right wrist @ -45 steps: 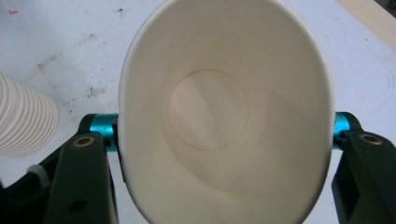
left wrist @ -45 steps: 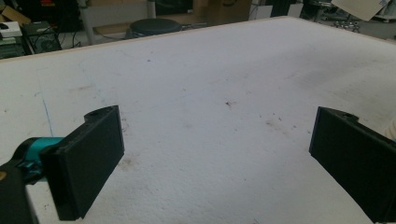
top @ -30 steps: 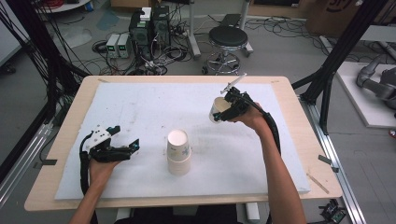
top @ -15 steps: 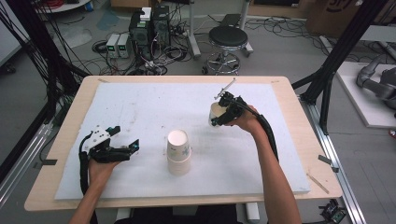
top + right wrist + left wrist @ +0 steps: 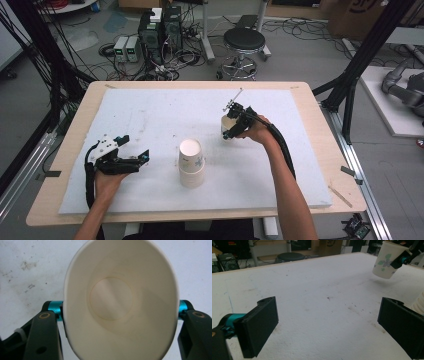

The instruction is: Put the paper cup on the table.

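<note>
My right gripper [image 5: 231, 125] is shut on a white paper cup [image 5: 227, 129] with a floral print, right of the table's middle, mouth up and just above the white foam mat [image 5: 150, 115]. From the right gripper view I look straight down into the cup [image 5: 120, 300], squeezed oval between the jaws. The left gripper view has the same cup [image 5: 388, 261] hovering at the upper right, clear of the mat. A stack of upside-down paper cups [image 5: 191, 162] stands near the front middle. My left gripper [image 5: 137, 159] rests on the mat at the front left, open and empty [image 5: 327, 322].
The mat covers most of a wooden table [image 5: 320, 130]. A strip of tape [image 5: 340, 196] lies at the table's right front corner. Behind the table stand a stool [image 5: 244, 40] and electronics boxes [image 5: 159, 27] amid floor cables.
My right gripper has come down toward the mat with the cup and turned it from tilted to upright. The left gripper and the cup stack have not moved.
</note>
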`<state>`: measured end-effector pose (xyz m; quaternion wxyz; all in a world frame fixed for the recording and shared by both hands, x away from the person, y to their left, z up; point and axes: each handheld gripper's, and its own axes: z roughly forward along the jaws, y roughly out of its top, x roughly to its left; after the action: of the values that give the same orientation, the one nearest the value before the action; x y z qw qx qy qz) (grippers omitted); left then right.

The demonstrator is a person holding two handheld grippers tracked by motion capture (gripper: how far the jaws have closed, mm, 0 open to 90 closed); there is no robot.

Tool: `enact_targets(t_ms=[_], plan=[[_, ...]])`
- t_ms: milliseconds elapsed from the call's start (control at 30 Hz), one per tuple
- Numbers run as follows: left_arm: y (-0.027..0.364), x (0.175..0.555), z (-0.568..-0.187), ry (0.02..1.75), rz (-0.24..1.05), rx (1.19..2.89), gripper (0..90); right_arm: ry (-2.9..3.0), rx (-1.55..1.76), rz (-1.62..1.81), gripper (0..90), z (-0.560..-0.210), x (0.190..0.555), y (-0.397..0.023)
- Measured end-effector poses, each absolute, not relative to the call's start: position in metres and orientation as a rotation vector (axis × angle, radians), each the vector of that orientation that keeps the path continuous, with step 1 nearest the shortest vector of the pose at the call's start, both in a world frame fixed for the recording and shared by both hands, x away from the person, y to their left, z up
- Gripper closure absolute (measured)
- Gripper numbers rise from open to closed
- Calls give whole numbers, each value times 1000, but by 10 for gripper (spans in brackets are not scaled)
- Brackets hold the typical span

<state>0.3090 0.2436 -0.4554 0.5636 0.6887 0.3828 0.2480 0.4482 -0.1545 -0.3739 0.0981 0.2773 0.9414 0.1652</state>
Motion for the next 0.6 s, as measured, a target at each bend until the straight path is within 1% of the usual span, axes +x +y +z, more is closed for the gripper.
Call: enact_targets(t_ms=[600], plan=[[244,309,-455,899,576,1620,31,2804,828,444,337,-386,451,-146]])
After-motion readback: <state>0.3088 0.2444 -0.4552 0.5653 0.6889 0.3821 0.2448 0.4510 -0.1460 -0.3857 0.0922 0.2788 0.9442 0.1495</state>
